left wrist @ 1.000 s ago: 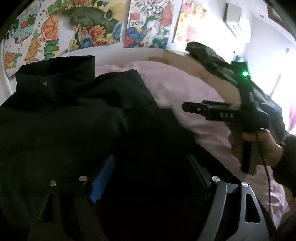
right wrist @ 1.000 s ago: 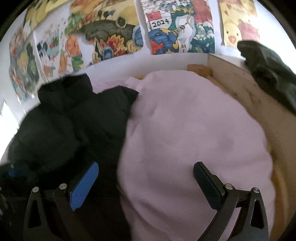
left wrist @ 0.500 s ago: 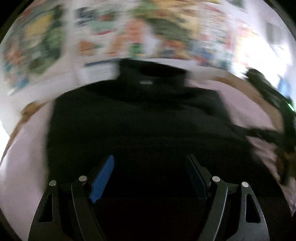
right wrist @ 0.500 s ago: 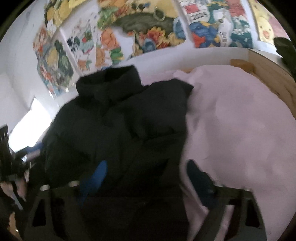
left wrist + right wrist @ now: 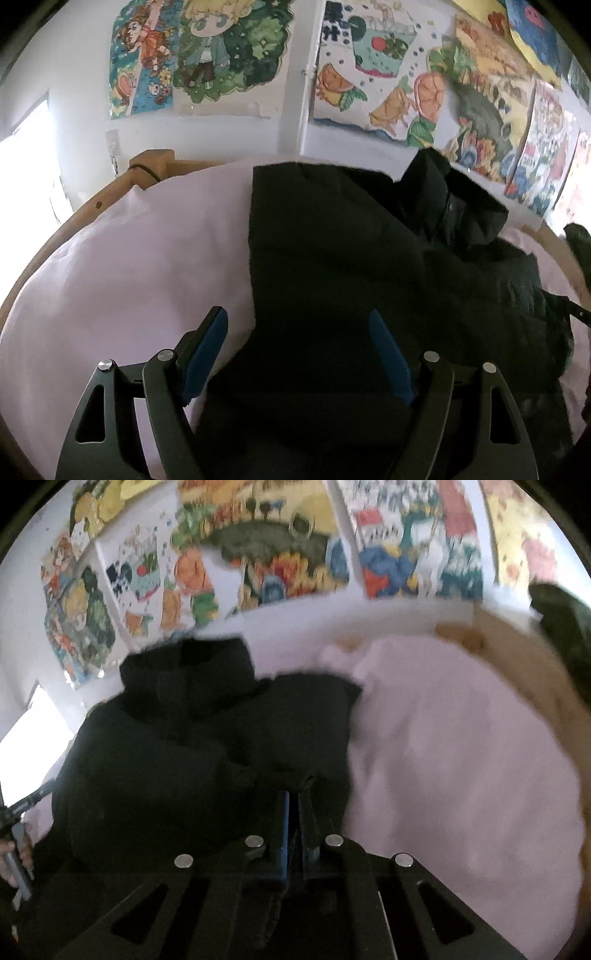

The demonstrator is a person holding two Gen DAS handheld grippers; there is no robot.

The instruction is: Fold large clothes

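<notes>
- Jacket (image 5: 351, 266): black, padded, spread on the pink-sheeted bed (image 5: 122, 266), collar toward the postered wall.
- Right gripper (image 5: 293, 805): fingers together, pinching a jacket fold.
- Left gripper (image 5: 301, 354): fingers apart, straddling the jacket's left edge, gripping nothing.

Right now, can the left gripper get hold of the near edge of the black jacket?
Probably yes. The left gripper is open and the black jacket lies on the pink sheet with its edge running between the fingers; nothing covers it. The right gripper is shut on the jacket's other side.
</notes>
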